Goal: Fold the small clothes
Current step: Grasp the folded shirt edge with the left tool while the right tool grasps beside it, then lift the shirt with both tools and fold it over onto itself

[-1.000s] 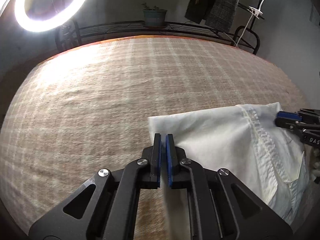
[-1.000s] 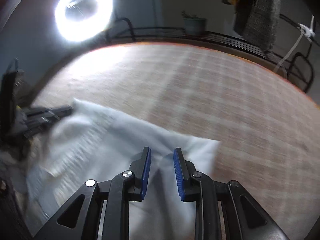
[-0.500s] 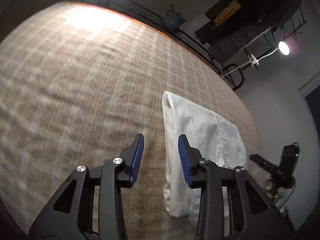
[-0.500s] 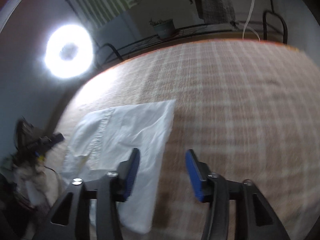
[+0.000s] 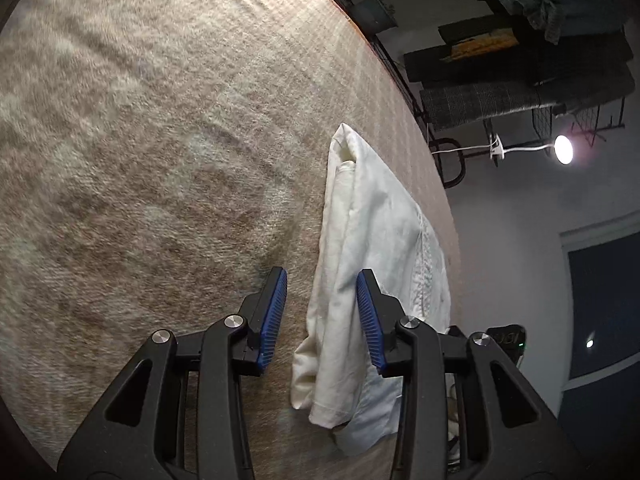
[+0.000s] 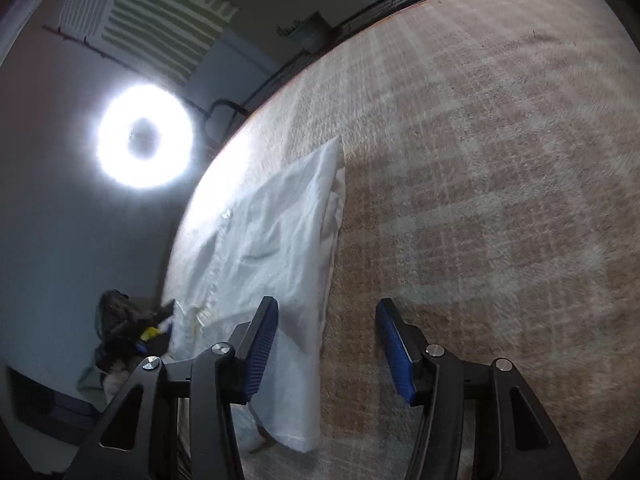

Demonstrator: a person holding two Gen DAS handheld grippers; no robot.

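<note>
Beige checked carpet [image 5: 140, 160] fills the floor under us. Our left gripper [image 5: 322, 316] hovers with jaws apart, pads clear of the white garment [image 5: 372, 232] lying folded between and beyond them. Our right gripper [image 6: 326, 344] is closing, pads touching nothing, the garment's edge below. A ring light [image 6: 144, 136] glares behind.

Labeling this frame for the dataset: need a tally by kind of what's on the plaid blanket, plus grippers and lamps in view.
White garment: 1
Grippers: 2, left gripper, right gripper
Lamps lit: 2, ring light, small clip lamp
Plaid blanket: 1
Total: 6
</note>
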